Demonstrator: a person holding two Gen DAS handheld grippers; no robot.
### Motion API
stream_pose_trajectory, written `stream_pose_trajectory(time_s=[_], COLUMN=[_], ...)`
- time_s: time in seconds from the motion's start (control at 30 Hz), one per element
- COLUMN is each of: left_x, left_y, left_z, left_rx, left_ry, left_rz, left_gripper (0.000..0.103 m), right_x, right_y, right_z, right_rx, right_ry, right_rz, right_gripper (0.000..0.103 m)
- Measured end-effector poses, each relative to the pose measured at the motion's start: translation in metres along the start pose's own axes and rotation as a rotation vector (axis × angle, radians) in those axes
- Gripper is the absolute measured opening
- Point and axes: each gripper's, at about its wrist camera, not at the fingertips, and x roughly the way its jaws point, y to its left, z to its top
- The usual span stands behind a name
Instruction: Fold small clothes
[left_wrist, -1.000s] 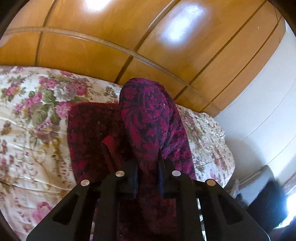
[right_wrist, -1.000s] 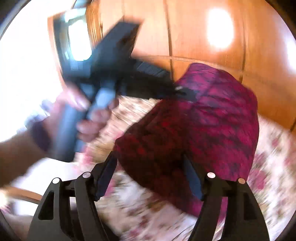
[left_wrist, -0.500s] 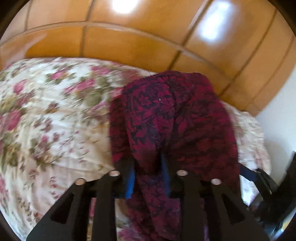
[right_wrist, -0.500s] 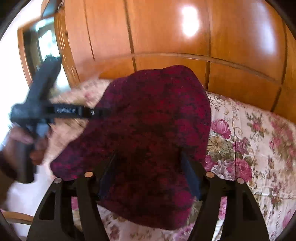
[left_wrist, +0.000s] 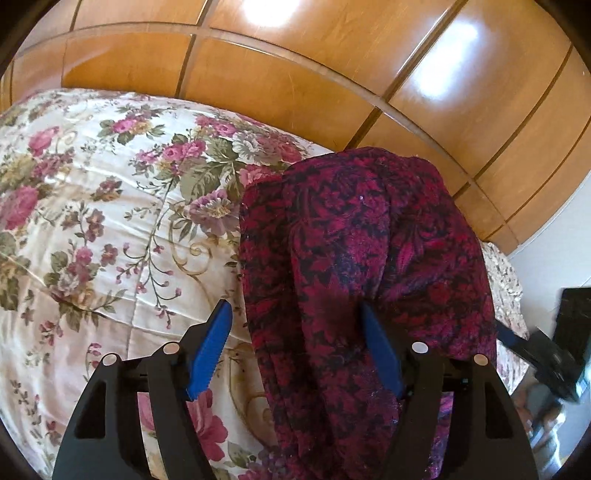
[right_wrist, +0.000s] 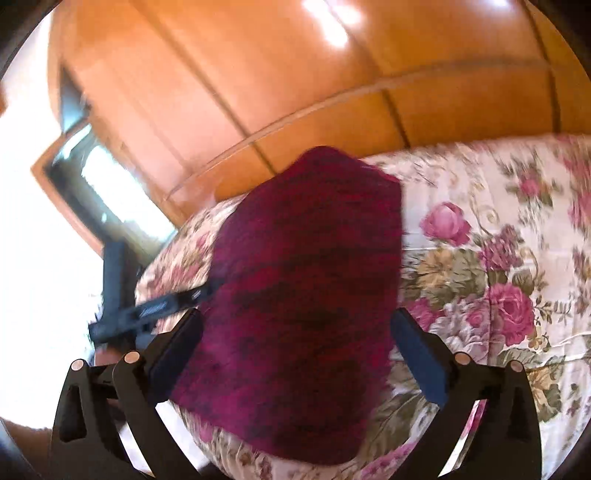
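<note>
Two views: both look down the fingers at one bed.
Room: glossy orange-brown wood panel wall (left_wrist: 295, 85) behind bed, light glare on it; white wall at far right in left view; bright window at left in right view, blown out.
Surface: cream quilted bedspread w/ pink rose print (left_wrist: 110, 221), covers whole bed.
Containers: can't see any.
Garment: dark red-and-black patterned knit cloth (left_wrist: 362, 266), lies bunched on bedspread nr the wall-side edge; right view blurred.
Left gripper (left_wrist: 295, 350): jaws apart, just been opening; cloth lies btwn blue pads, against the right pad, left pad clear of it.
Right gripper (right_wrist: 295, 354): jaws wide apart, just been opening; cloth btwn them, pads not pressing it.
Other: left gripper's black body shows at left in right view.
</note>
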Motion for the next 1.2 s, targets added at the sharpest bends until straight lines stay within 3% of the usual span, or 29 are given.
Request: stream_pose_trajectory(time_s=[0.1, 0.2, 0.4, 0.5, 0.6, 0.7, 0.8, 0.93, 1.13, 1.2], left_x=[0.000, 0.003, 0.015, 0.024, 0.025, 0.022, 0.024, 0.044, 0.108, 0.127], left_y=[0.003, 0.009, 0.029, 0.037, 0.032, 0.017, -0.014, -0.086, -0.217, -0.258], left_z=[0.000, 0.000, -0.003, -0.010, -0.018, -0.019, -0.015, 0.000, 0.029, 0.034], left_rx=[-0.007, -0.026, -0.107, -0.171, -0.174, -0.156, -0.106, -0.008, 0.119, 0.171], left_ry=[0.010, 0.018, 0.036, 0.051, 0.028, 0.015, 0.034, 0.078, 0.177, 0.202], left_rz=[-0.029, -0.064, -0.202, -0.344, -0.424, -0.482, -0.526, -0.628, -0.701, -0.690], left_gripper=[0.071, 0.071, 0.071, 0.071, 0.071, 0.071, 0.070, 0.064, 0.064, 0.064], right_x=[0.028, 0.057, 0.087, 0.087, 0.071, 0.046, 0.010, -0.048, -0.143, -0.169], right_y=[-0.032, -0.047, -0.070, -0.068, -0.052, -0.035, -0.029, -0.047, -0.104, -0.131], right_z=[0.008, 0.011, 0.014, 0.016, 0.017, 0.016, 0.011, 0.007, 0.001, 0.000], right_rx=[0.110, 0.164, 0.196, 0.182, 0.136, 0.083, 0.064, 0.079, 0.149, 0.189], right_ry=[0.067, 0.152, 0.183, 0.186, 0.151, 0.104, 0.044, -0.068, -0.256, -0.316], right_rz=[0.109, 0.156, 0.323, 0.321, 0.294, 0.297, 0.289, 0.250, 0.092, 0.027], right_gripper=[0.101, 0.101, 0.101, 0.098, 0.084, 0.078, 0.078, 0.077, 0.076, 0.076])
